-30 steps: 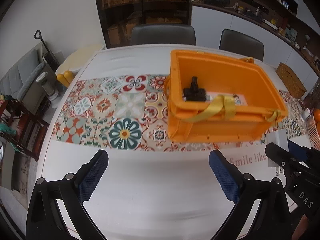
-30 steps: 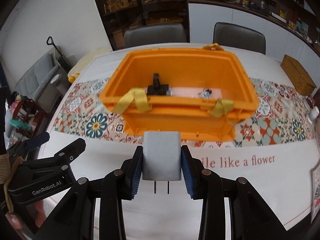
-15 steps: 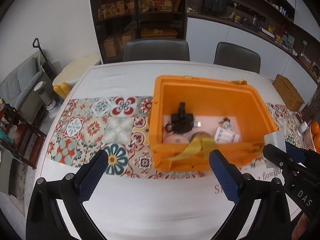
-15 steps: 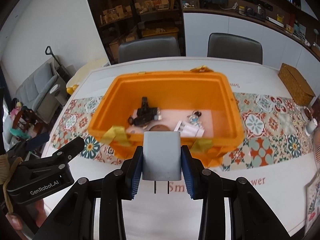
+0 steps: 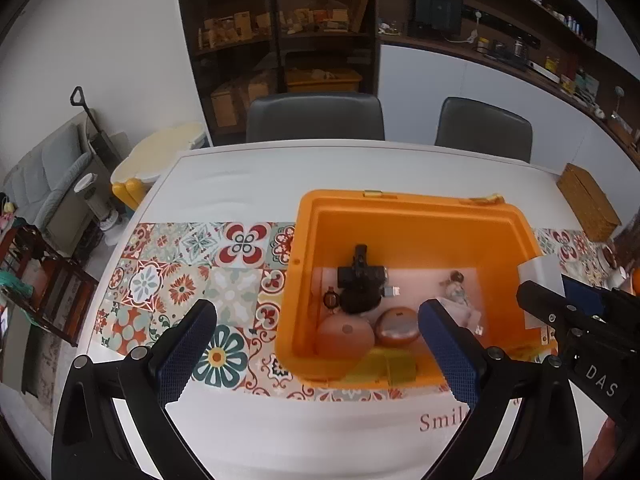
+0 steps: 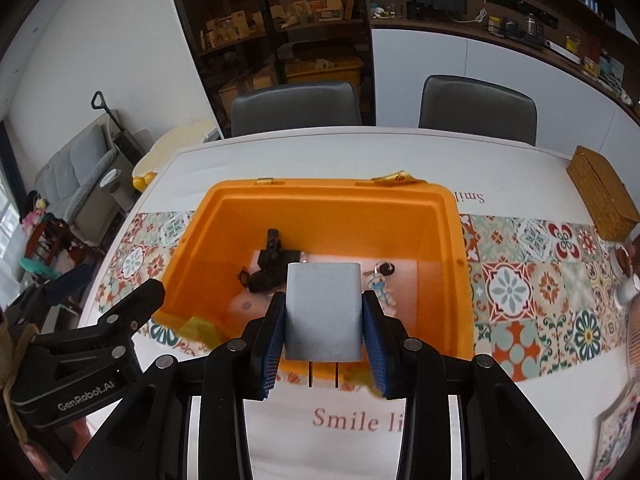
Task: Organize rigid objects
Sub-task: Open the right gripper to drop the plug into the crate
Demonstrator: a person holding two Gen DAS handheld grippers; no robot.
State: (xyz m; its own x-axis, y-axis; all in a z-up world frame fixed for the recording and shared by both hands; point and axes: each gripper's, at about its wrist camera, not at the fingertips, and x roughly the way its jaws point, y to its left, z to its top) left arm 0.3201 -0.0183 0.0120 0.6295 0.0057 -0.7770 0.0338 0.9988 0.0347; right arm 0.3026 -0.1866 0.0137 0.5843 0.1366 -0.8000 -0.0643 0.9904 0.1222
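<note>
My right gripper (image 6: 324,320) is shut on a grey plug adapter (image 6: 324,312), prongs down, held above the near rim of an open orange bin (image 6: 448,280). The bin (image 5: 308,280) holds a black gadget (image 5: 360,276), two brown rounded objects (image 5: 346,334), and a small doll figure (image 5: 456,292); the doll also shows in the right wrist view (image 6: 380,280). My left gripper (image 5: 316,340) is open and empty, raised over the bin's left near corner. The adapter shows at the right of the left wrist view (image 5: 540,276).
The bin stands on a white table with a patterned tile runner (image 5: 180,280). A woven box (image 6: 604,196) sits at the far right. Two grey chairs (image 6: 296,108) stand behind the table. A white cup (image 6: 628,292) is at the right edge.
Both grippers have risen and moved forward toward the bin; the view into it is now steeper, showing more of its contents. The right gripper still holds the adapter.
</note>
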